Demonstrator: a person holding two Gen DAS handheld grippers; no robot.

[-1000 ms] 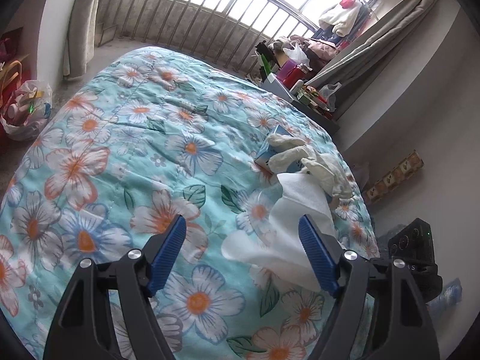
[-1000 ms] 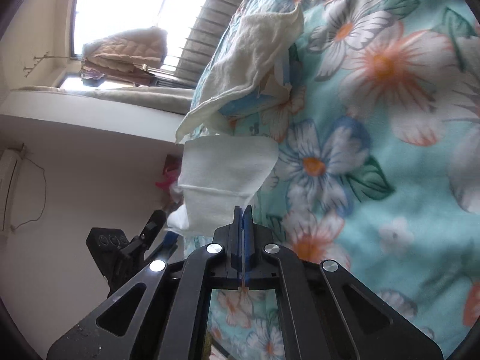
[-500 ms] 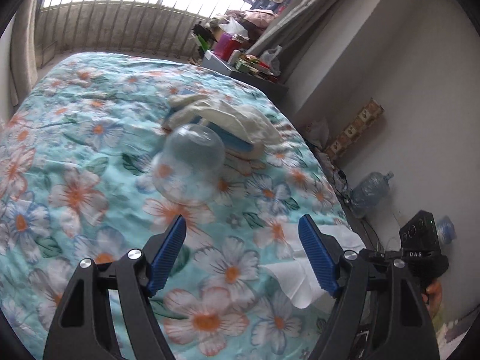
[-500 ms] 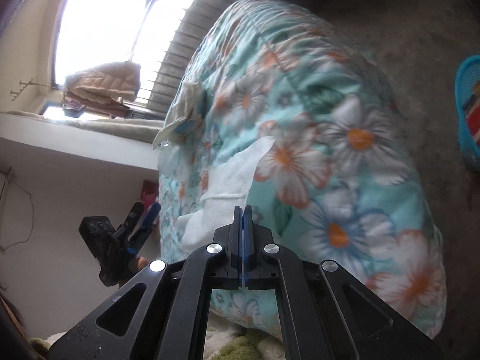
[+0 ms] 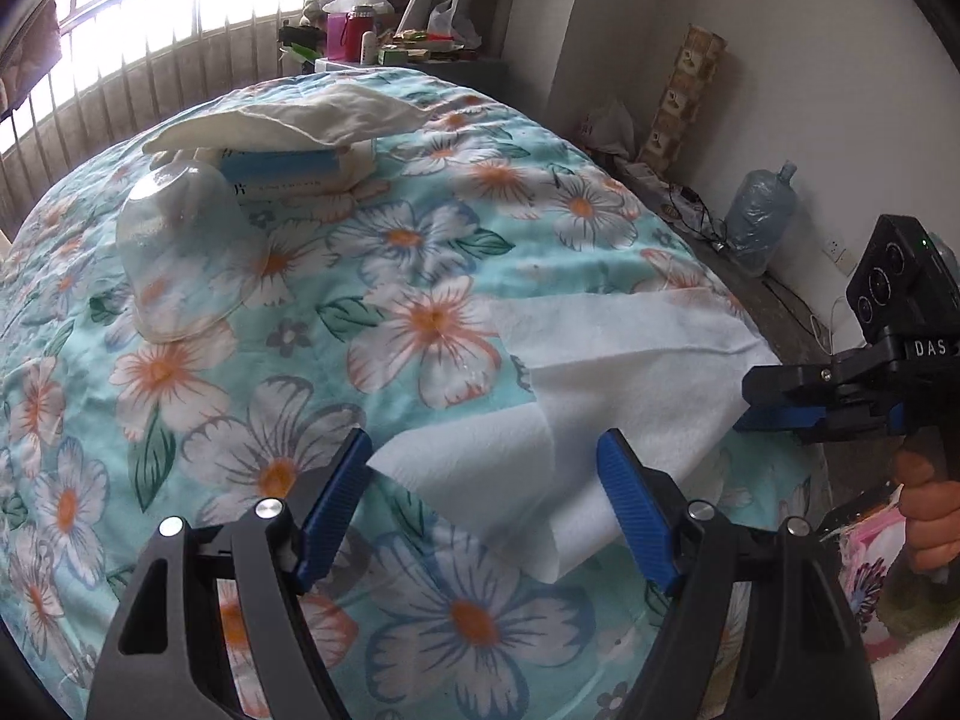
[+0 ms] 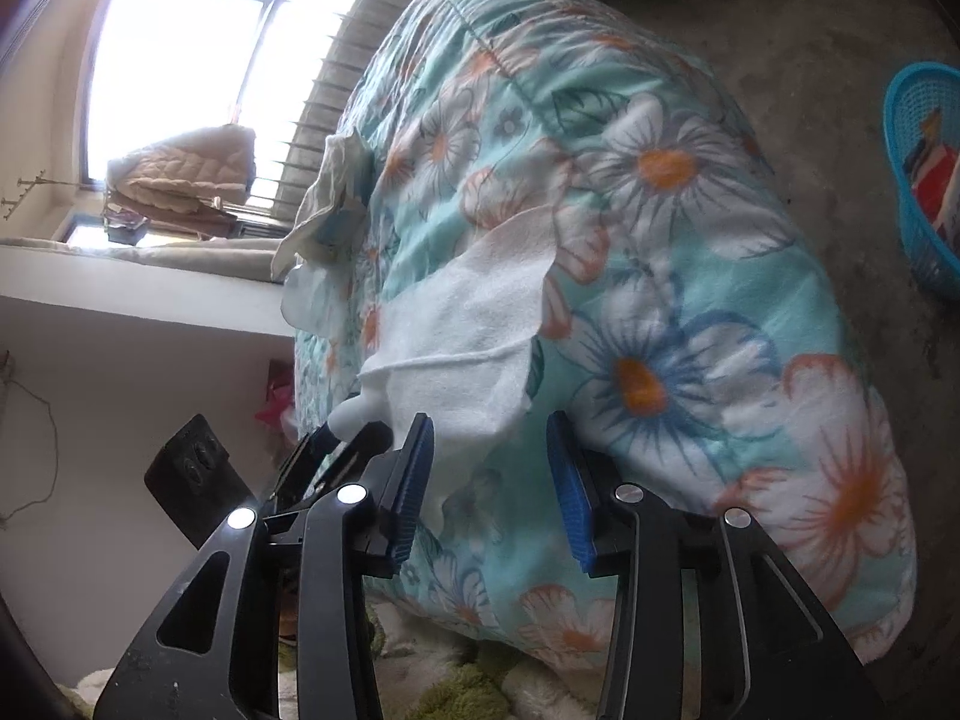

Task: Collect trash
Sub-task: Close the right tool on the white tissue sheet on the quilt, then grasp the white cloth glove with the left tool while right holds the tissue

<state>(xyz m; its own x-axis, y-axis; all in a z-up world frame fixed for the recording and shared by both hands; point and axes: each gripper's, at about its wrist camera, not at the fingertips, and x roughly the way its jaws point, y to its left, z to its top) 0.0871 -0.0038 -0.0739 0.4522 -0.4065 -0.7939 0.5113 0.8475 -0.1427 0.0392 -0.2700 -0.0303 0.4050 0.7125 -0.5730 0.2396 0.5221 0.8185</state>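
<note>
Little looks collected so far, I judge; the white tissue [image 5: 606, 402] lies draped over the near edge of the floral bedspread [image 5: 360, 312]; the left gripper [image 5: 486, 498] hovers at its near corner, jaws spread wide and holding nothing; the right gripper [image 6: 489, 480] faces the sheet from the side, jaws parted, gripping nothing. A clear plastic cup [image 5: 180, 258] lies upturned farther up the bed, beside a blue box [image 5: 282, 171] under a cream cloth [image 5: 288, 117]; its print is too small to read. A blue basket [image 6: 924, 180] stands well apart on the floor. "DAS" is lettered on the right gripper's body.
</note>
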